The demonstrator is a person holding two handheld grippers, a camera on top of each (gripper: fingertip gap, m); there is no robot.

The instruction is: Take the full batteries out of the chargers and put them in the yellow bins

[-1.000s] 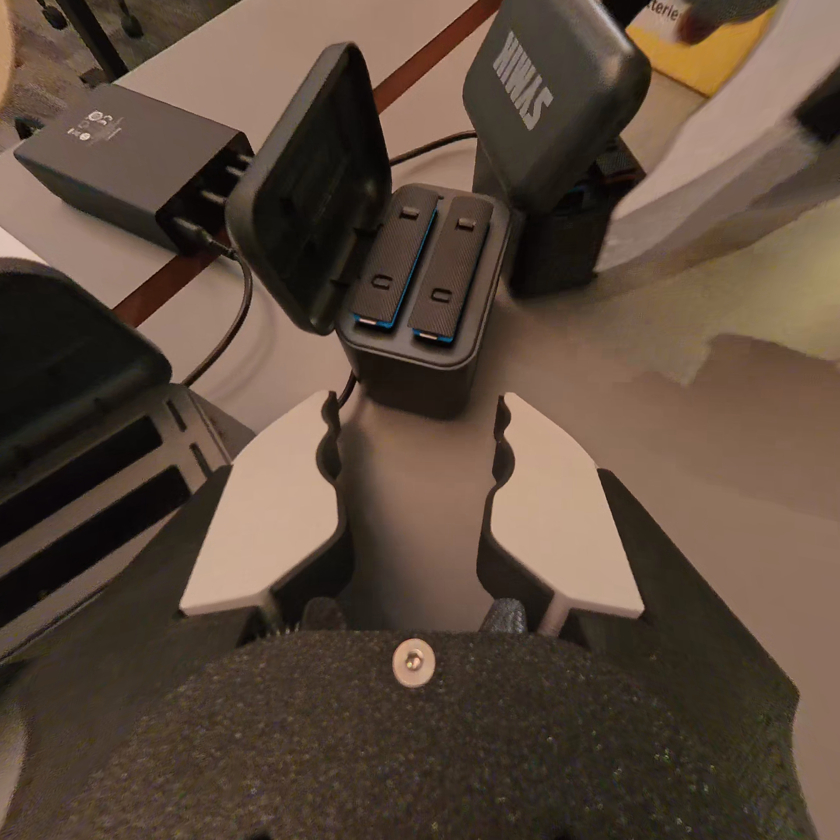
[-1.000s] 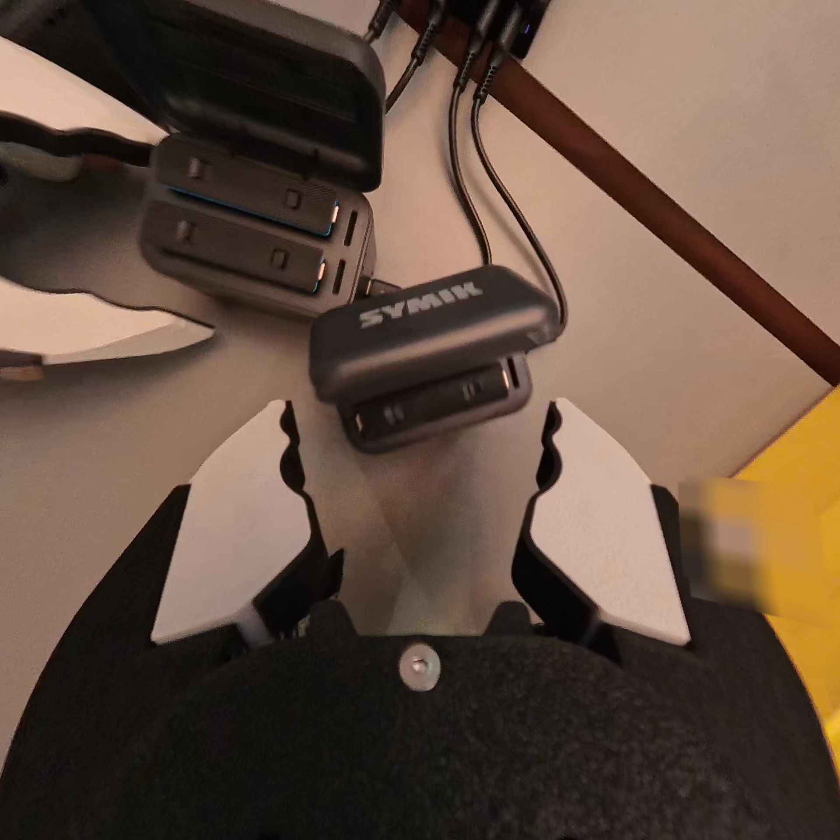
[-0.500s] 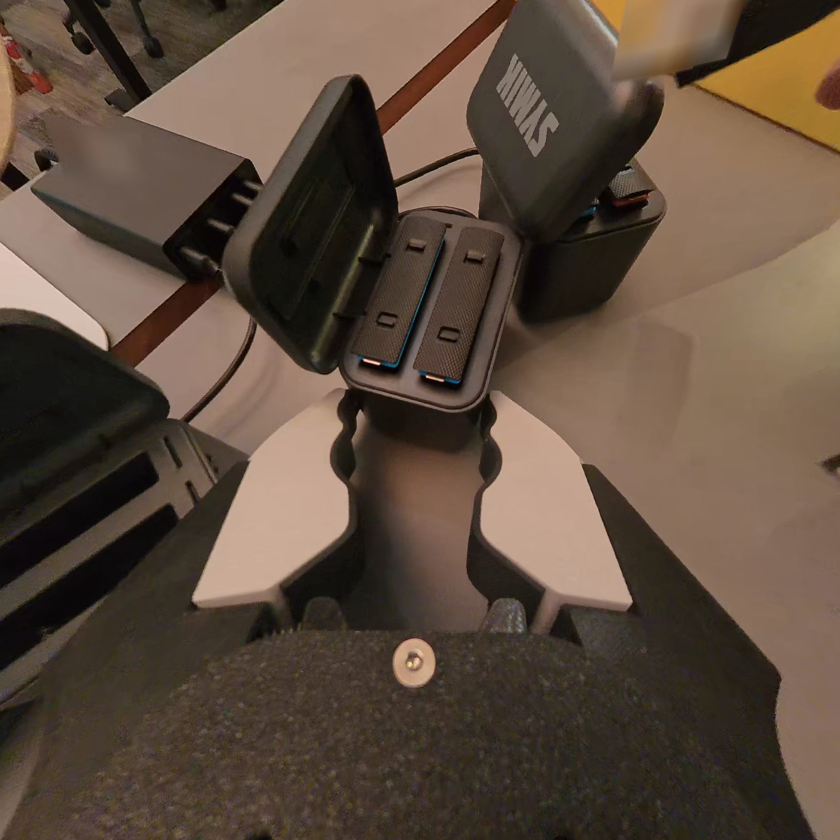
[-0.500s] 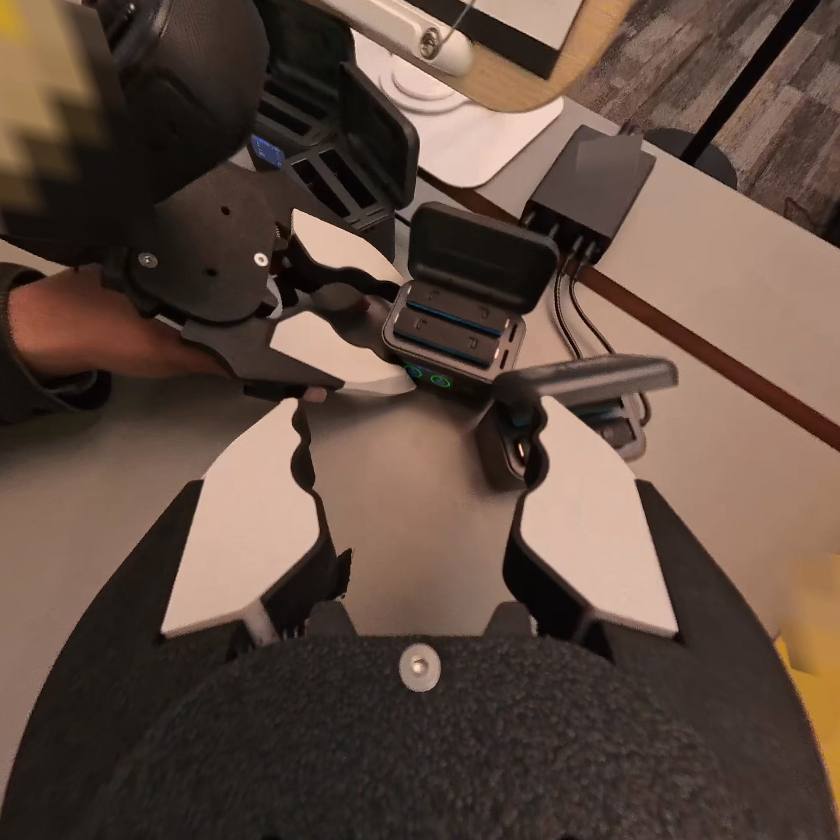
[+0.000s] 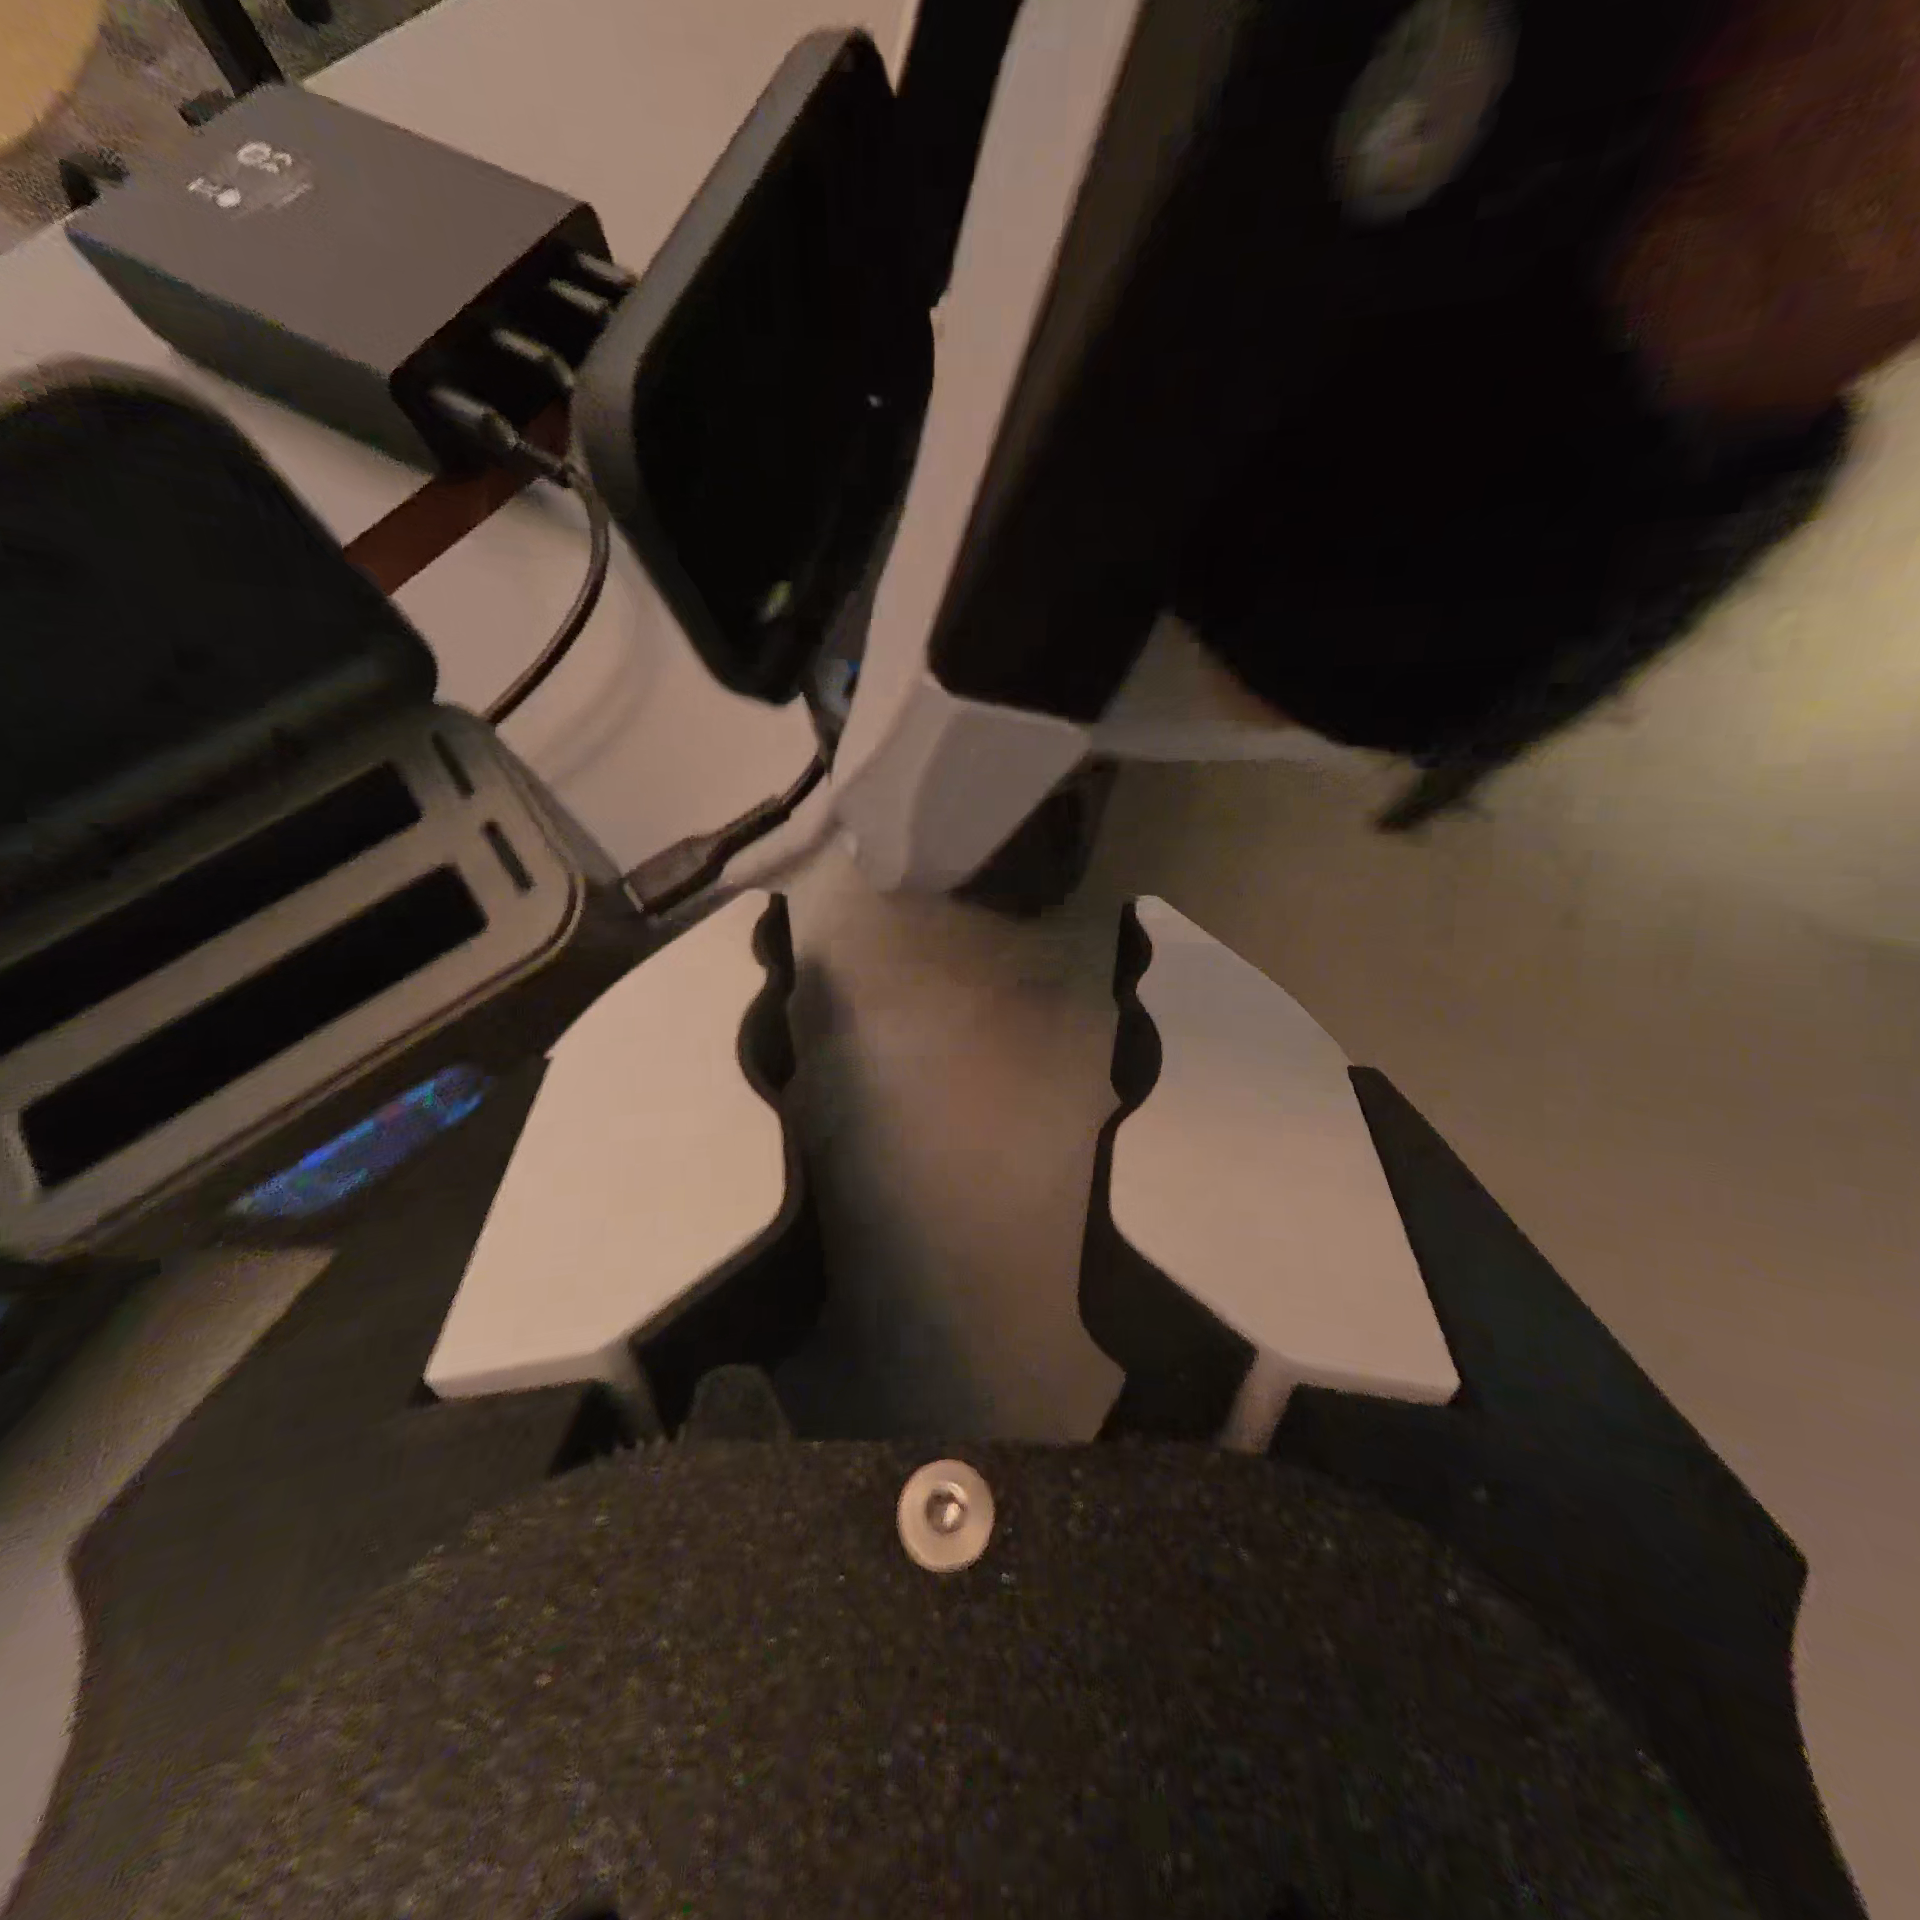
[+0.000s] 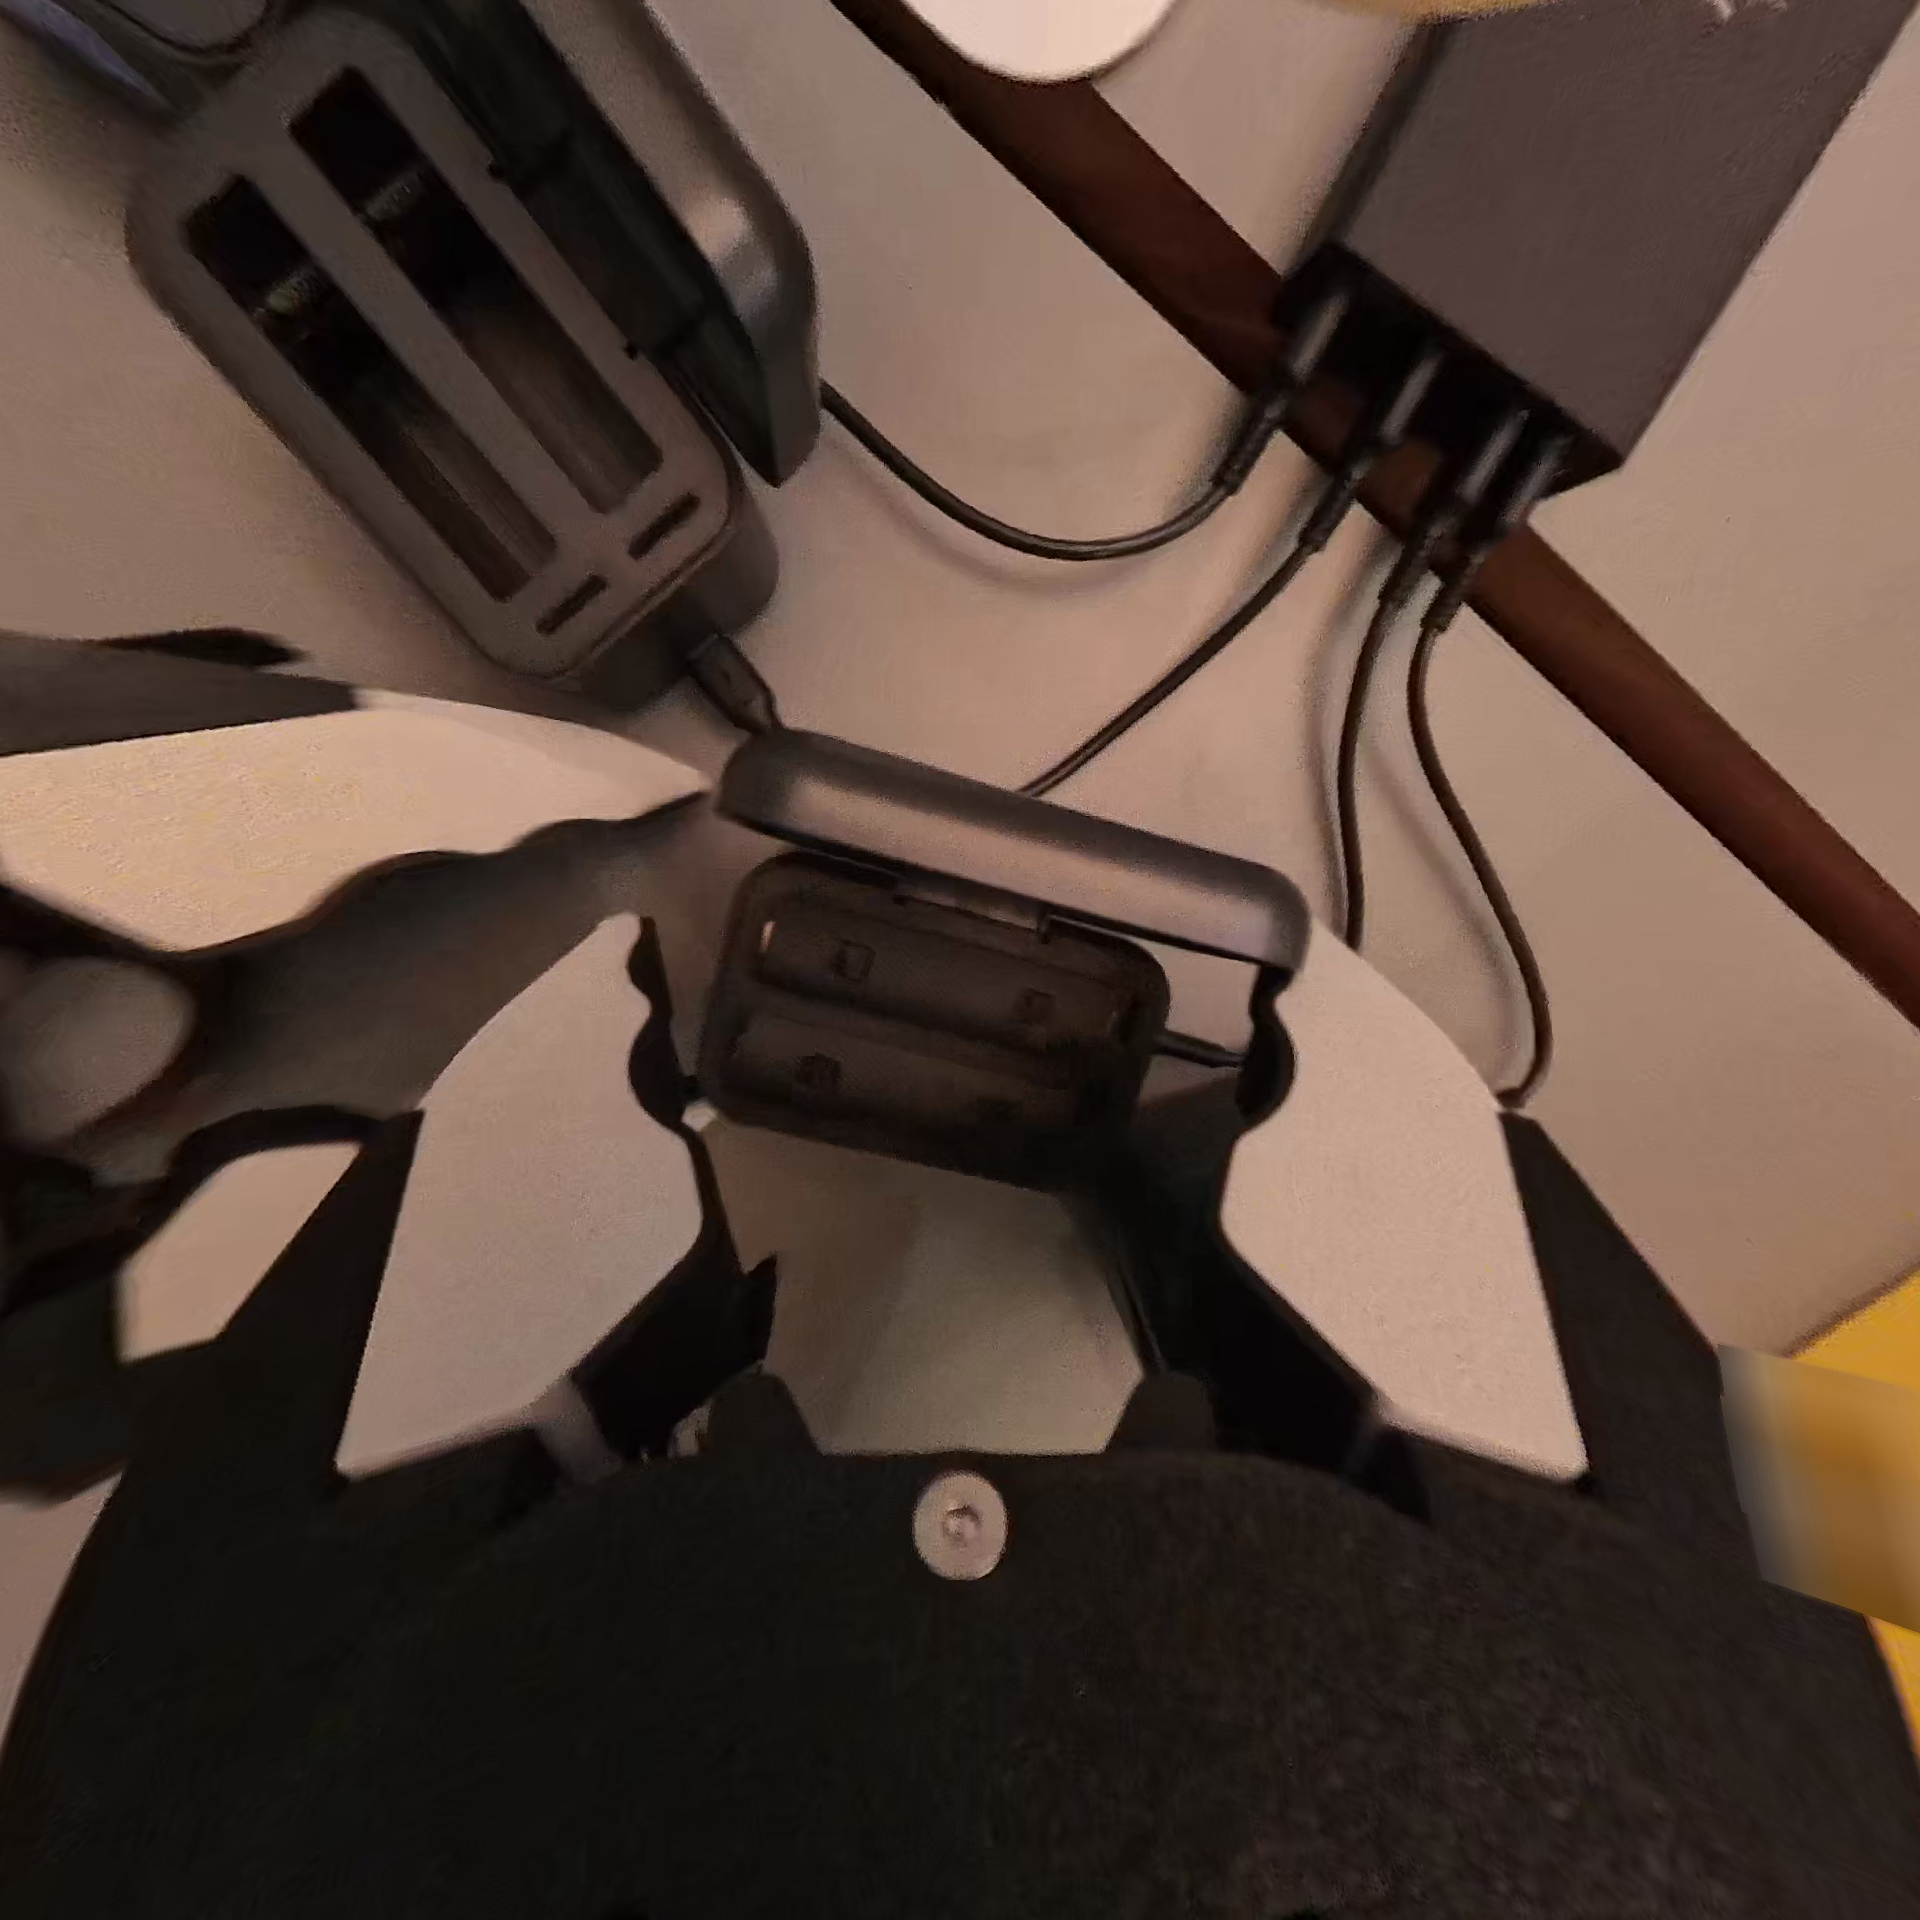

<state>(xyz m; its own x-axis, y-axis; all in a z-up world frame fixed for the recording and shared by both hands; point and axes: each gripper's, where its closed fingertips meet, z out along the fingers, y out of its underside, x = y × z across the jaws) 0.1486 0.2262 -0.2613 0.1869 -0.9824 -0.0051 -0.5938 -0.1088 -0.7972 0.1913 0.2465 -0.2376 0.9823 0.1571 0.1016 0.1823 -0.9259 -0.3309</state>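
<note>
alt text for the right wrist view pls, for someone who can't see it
The open right claw straddles a small dark battery charger with its lid raised and two batteries inside. The left claw's white fingers reach toward it from the left. Behind sit an empty two-slot charger and a black power hub with cables on a white table.

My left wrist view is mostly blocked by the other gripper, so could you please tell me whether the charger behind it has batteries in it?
Observer: Yes. The right wrist view shows two batteries seated in that charger.
Operator: Thank you. Is the right gripper holding either one?
Observer: No. The right gripper is open, with a finger on either side of the charger body.
Operator: Is a bin within sight for the drop?
Observer: A yellow bin shows at the lower right edge of that view.
</note>
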